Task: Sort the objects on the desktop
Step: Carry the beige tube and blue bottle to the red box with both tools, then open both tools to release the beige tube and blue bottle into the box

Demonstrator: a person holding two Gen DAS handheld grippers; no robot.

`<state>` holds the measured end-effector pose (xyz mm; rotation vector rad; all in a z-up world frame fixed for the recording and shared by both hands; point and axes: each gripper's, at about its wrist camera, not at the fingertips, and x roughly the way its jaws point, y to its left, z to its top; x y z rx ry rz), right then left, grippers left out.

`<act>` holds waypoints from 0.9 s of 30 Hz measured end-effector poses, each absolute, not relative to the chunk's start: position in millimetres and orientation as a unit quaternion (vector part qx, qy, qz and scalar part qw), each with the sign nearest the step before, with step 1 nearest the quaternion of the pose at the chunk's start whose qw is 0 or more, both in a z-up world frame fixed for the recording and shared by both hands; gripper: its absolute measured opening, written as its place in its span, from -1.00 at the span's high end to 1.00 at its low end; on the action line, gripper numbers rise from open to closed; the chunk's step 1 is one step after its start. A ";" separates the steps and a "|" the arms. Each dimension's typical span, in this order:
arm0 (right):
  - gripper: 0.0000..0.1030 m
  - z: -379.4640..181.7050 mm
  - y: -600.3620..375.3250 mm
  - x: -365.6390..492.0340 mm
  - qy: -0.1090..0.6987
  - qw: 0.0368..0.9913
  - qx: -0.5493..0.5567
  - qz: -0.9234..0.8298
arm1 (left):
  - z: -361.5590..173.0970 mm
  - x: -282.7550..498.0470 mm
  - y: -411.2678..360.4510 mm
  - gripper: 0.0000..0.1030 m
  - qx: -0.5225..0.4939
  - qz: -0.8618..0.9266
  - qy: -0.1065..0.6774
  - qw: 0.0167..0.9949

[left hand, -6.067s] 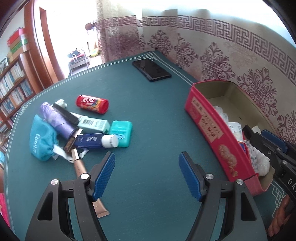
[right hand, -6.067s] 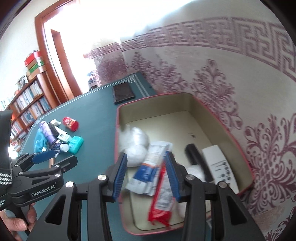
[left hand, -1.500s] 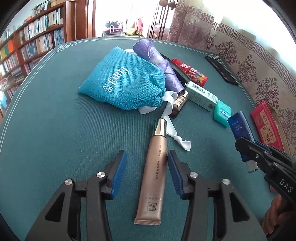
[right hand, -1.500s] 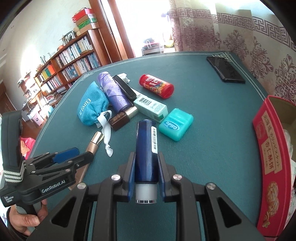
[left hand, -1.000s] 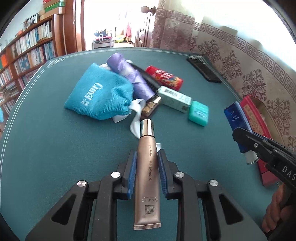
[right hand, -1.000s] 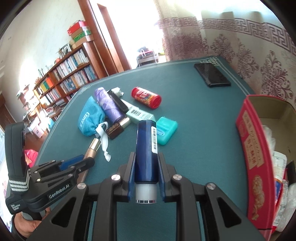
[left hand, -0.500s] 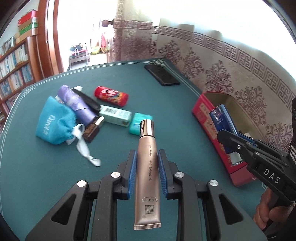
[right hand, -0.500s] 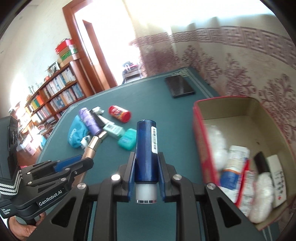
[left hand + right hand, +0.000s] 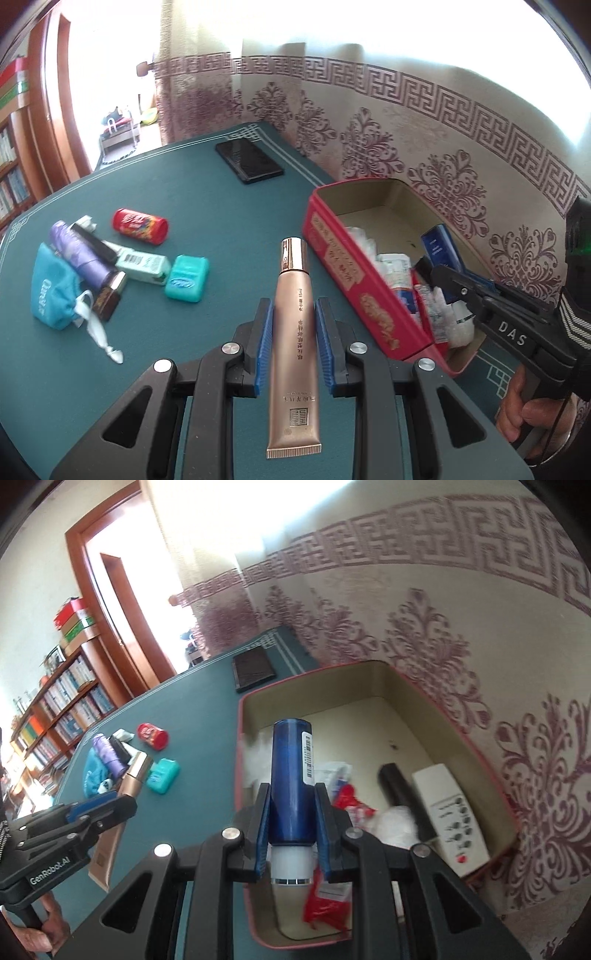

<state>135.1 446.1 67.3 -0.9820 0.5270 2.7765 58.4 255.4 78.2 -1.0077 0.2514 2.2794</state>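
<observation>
Right gripper (image 9: 291,812) clamps blue tube (image 9: 291,775); left view hides that.

bookshelf (image 9: 55,701) left, full of books | wooden doorframe (image 9: 110,602) behind | patterned curtain (image 9: 406,122) beside green table (image 9: 177,192)

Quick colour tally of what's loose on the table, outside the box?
Teal: 2, pouch, floss case
Pale green: 1, box
Purple: 1, tube
Red: 1, can
Black: 2, phone, slim case
Brown: 1, bottle
White: 1, small item
Total: 9
</observation>
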 end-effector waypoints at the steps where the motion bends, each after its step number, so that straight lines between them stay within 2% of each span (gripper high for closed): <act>1: 0.54 65.4 449.5 136.2 0.177 0.078 -0.328 0.924 | 78.4 60.0 260.6 0.51 -0.381 0.863 0.099 0.316; 20: 0.53 48.1 485.4 143.6 0.181 0.114 -0.340 0.916 | 81.8 65.6 340.9 0.51 -0.389 0.830 0.115 0.384; 27: 0.53 46.9 491.3 143.2 0.190 0.120 -0.340 0.913 | 70.9 53.8 359.5 0.50 -0.417 0.803 0.081 0.418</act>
